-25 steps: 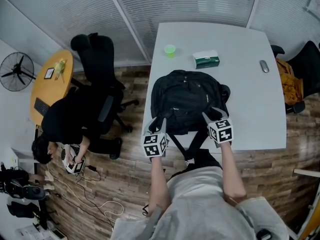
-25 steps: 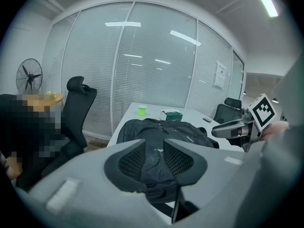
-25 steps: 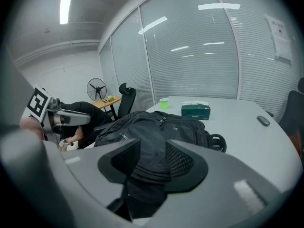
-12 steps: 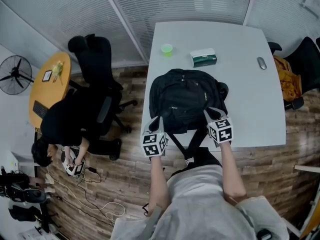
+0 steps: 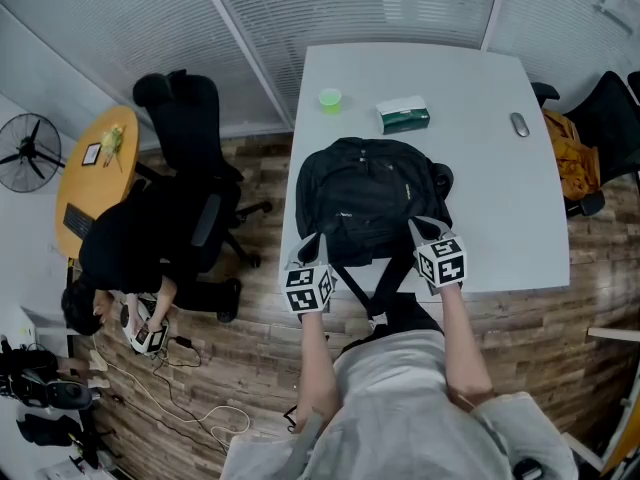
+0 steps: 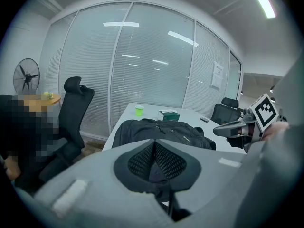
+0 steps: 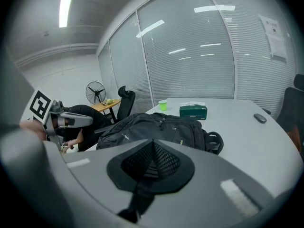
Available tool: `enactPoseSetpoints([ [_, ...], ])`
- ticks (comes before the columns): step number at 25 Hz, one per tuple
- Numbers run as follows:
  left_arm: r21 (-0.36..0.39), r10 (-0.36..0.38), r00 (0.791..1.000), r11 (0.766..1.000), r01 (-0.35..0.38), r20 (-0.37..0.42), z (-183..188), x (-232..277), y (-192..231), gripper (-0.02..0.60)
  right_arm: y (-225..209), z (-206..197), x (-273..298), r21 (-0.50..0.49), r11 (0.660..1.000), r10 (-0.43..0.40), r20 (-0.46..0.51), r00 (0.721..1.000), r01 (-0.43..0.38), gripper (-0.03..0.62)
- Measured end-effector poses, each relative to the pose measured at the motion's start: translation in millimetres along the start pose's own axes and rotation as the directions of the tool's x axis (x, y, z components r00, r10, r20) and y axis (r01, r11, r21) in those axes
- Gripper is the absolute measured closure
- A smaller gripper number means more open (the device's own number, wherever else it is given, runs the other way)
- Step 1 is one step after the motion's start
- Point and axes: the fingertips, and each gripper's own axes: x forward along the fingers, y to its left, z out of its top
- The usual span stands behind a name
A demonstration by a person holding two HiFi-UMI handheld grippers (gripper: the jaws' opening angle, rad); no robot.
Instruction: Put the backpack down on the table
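**A:** So what's changed in the last second? We're squinting here.

**B:** Barely anything, and that's kind of the news. Starting on the left, our left gripper (image 5: 311, 249) sits at the near edge of the table (image 5: 500, 198), same spot as a second ago. Its jaws are pressed together on the black mesh of the left strap (image 6: 154, 161). The backpack (image 5: 368, 193) in the middle hasn't slid or sagged. It lies flat on the table with its full weight down, and its bottom end is at the near edge with the loose webbing dangling off toward us.

**A:** And the right side?

**B:** It mirrors the left. Our right gripper (image 5: 425, 230) hasn't budged either, and it's clamped tight on the right strap (image 7: 151, 161).

**A:** So we're basically done?

**B:** We think so. The bag has stopped moving and the table is carrying it, so the putting-down part looks finished. What's left, we reckon, is opening both grips and pulling back. The cup (image 5: 329, 98) and the green box (image 5: 403, 116) sit beyond the bag, well clear of it, so nothing's in the way.
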Motion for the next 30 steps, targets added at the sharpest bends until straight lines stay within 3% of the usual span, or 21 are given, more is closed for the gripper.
enactPoseSetpoints([
  [30,-0.008,0.006,1.0,1.0,-0.006,-0.012,-7.7,-16.8,-3.8,0.578,10.6,-4.5,-10.9,-0.021,0.999,0.027,-0.007,1.0,-0.027,0.597],
])
